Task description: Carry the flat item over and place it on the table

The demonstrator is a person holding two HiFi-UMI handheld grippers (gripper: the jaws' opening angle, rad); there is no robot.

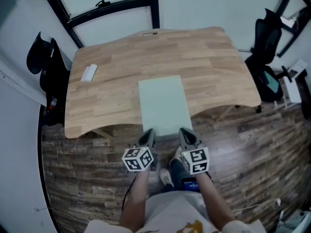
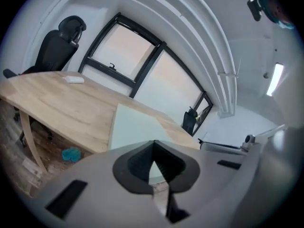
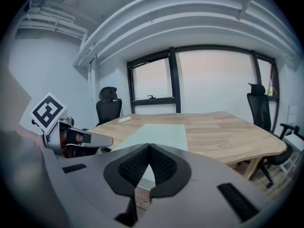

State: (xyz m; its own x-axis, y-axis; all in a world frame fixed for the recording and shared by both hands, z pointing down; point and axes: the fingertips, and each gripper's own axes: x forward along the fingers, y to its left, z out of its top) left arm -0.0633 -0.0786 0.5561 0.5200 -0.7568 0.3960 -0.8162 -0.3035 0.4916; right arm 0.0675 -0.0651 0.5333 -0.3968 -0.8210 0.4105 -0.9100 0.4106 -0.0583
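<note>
A pale green flat board (image 1: 164, 103) lies on the wooden table (image 1: 218, 62), and its near edge sticks out a little past the table's front edge. My left gripper (image 1: 148, 137) sits at the board's near left corner and my right gripper (image 1: 184, 133) at its near right corner. In the left gripper view the jaws (image 2: 153, 143) meet with nothing between them, and the board (image 2: 133, 127) shows just beyond. The right gripper (image 3: 149, 147) looks shut too, with the board (image 3: 161, 132) ahead. I cannot tell whether the tips touch the board's edge.
A small white object (image 1: 89, 73) lies at the table's far left. One black office chair (image 1: 46, 62) stands left of the table and another (image 1: 267, 47) to its right. Dark-framed windows are behind. A teal thing (image 2: 71, 154) lies on the wood floor under the table.
</note>
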